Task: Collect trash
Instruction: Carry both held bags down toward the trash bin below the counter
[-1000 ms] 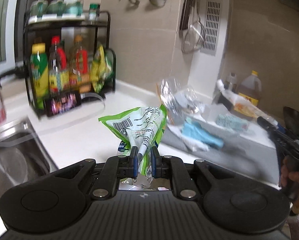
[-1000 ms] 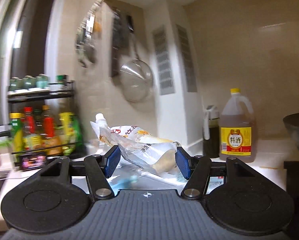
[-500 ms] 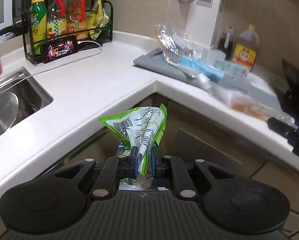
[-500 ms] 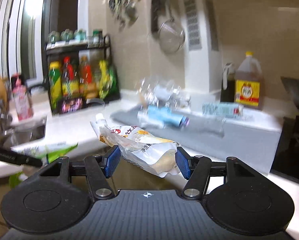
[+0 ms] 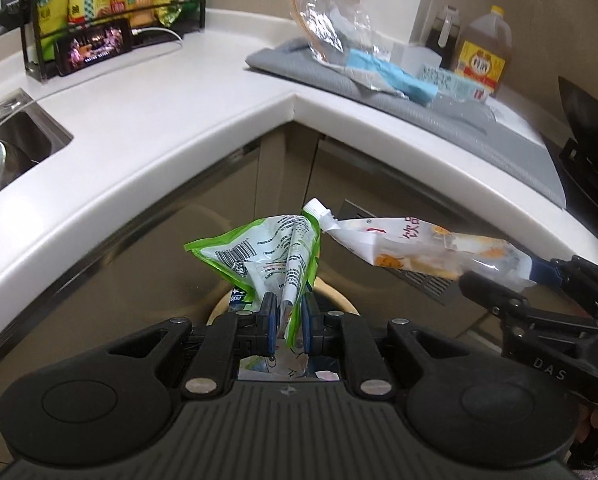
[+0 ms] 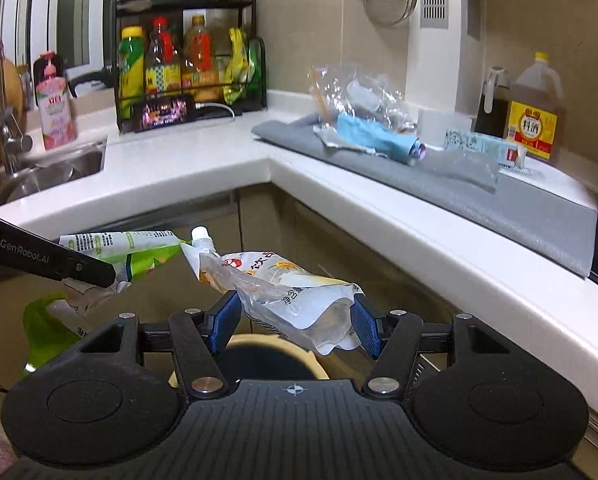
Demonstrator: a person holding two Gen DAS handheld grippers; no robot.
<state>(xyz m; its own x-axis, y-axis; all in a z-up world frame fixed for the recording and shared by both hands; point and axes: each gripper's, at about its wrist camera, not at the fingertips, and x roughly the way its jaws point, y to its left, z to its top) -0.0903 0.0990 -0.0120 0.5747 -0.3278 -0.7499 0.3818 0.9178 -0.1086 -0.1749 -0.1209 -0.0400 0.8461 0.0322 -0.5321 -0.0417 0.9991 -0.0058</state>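
The left gripper (image 5: 286,322) has been lowered from counter height to below the worktop edge; its jaws are nearly closed, pinching the green wrapper (image 5: 263,258), which stands up between them. Just beneath the jaws, the rim of a bin (image 5: 341,296) is now seen. The right gripper (image 6: 295,322) has likewise been brought down, its jaws held moderately apart, clamped on the spouted pouch (image 6: 291,292) above the same bin (image 6: 259,346). Release is judged imminent.

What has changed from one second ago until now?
Both grippers came down from counter height to over the bin, below the counter edge. The left gripper still pinches the green pouch; the right gripper still holds the spouted pouch. Nothing released.
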